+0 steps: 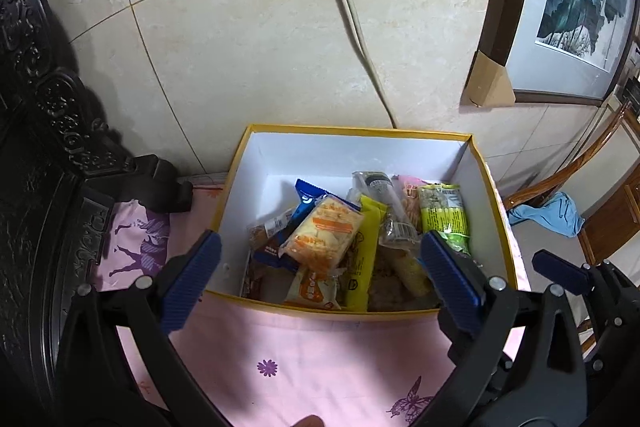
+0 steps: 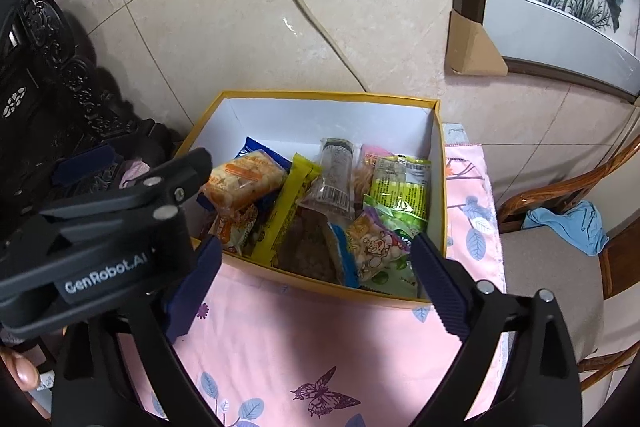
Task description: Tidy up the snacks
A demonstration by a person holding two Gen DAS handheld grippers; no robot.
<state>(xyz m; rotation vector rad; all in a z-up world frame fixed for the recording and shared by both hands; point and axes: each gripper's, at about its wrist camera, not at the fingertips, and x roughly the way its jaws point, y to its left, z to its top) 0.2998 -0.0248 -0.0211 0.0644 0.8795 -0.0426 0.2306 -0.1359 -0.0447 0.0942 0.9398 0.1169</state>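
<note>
Both grippers empty over a filled snack box

The left gripper (image 1: 320,271) and right gripper (image 2: 316,275) hang with jaws spread wide, gripping nothing, above the near wall of the yellow-rimmed box (image 1: 352,131). The snack packets (image 1: 324,239) are piled inside it, on the pink cloth (image 1: 312,355) by the tiled wall (image 1: 248,39).

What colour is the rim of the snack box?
Yellow; the box rim shows best in the right wrist view.

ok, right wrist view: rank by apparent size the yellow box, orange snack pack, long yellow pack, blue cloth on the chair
1. yellow box
2. long yellow pack
3-4. orange snack pack and blue cloth look about equal; the cloth lies farther off, so unranked.
</note>
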